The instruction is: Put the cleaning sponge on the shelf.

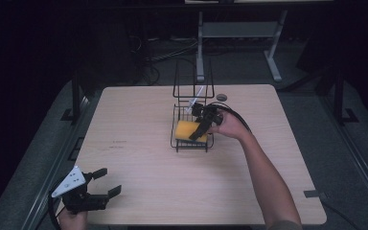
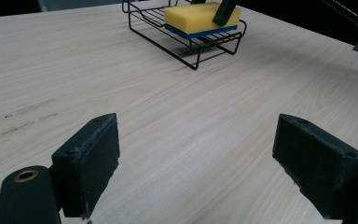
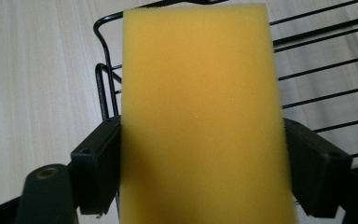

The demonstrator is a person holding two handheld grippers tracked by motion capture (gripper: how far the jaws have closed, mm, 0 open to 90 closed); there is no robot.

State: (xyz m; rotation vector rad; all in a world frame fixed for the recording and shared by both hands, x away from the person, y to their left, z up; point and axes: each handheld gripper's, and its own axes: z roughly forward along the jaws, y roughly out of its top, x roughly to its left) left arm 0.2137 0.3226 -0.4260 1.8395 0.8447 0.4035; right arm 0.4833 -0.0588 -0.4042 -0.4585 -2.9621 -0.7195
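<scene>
Right gripper point(image 1: 202, 125) clamps a yellow sponge point(image 1: 188, 130) lying in the wire rack point(image 1: 191, 143) mid-table; next, likely release. Left gripper point(image 1: 104, 182) rests spread apart, empty, near the table's point(image 1: 139, 191) front-left corner

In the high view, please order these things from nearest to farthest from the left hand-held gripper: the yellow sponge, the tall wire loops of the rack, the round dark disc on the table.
From the left hand-held gripper:
1. Yellow sponge, in the rack's basket.
2. Tall wire loops, behind the basket.
3. Round dark disc, near the far edge.
</scene>
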